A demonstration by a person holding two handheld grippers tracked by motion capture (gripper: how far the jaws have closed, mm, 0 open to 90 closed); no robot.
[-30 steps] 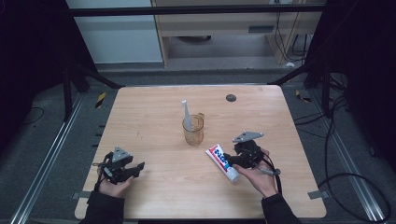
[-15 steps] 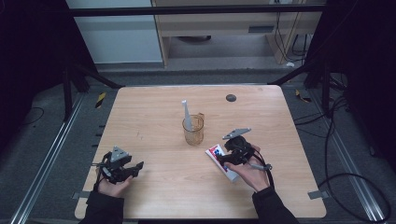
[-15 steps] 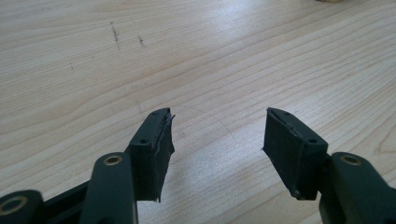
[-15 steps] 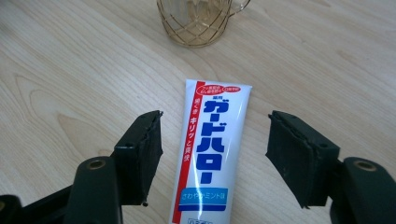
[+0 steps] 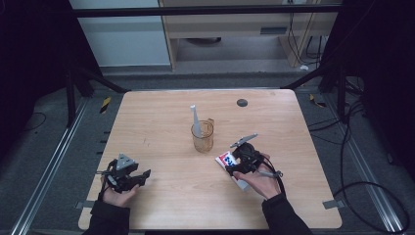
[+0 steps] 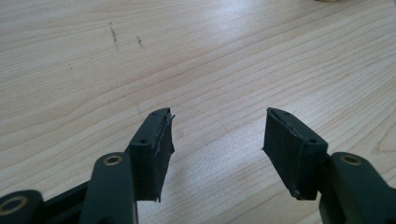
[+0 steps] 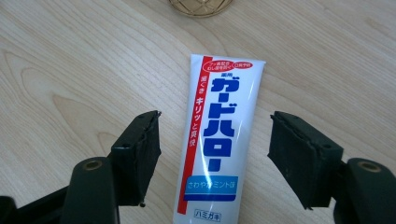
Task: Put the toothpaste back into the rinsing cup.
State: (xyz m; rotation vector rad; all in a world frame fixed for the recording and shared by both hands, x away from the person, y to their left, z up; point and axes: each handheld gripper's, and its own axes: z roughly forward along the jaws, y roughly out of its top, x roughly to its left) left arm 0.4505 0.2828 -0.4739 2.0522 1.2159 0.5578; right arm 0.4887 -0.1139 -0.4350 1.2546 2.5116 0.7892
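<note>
A white toothpaste tube (image 7: 219, 140) with blue and red lettering lies flat on the wooden table (image 5: 161, 127), right of centre (image 5: 226, 159). My right gripper (image 7: 217, 126) hangs over it with one jaw on each side; the jaws have just been opening and the pads stand clear of the tube. From above, the right gripper (image 5: 234, 165) covers the tube's middle. Just behind it stands an amber glass cup (image 5: 202, 137) with a pale grey stick (image 5: 195, 117) upright in it. Near the front left, my left gripper (image 5: 139, 177) rests open over bare wood (image 6: 217, 121).
A small dark round disc (image 5: 242, 102) lies near the table's far edge. The cup's base (image 7: 201, 5) sits close beyond the tube's flat end. Faint pencil marks (image 6: 113, 33) show on the wood ahead of the left gripper. Dark floor and cables surround the table.
My right gripper has moved left over the toothpaste tube and its jaws have spread wider. The left gripper, tube and cup have stayed put.
</note>
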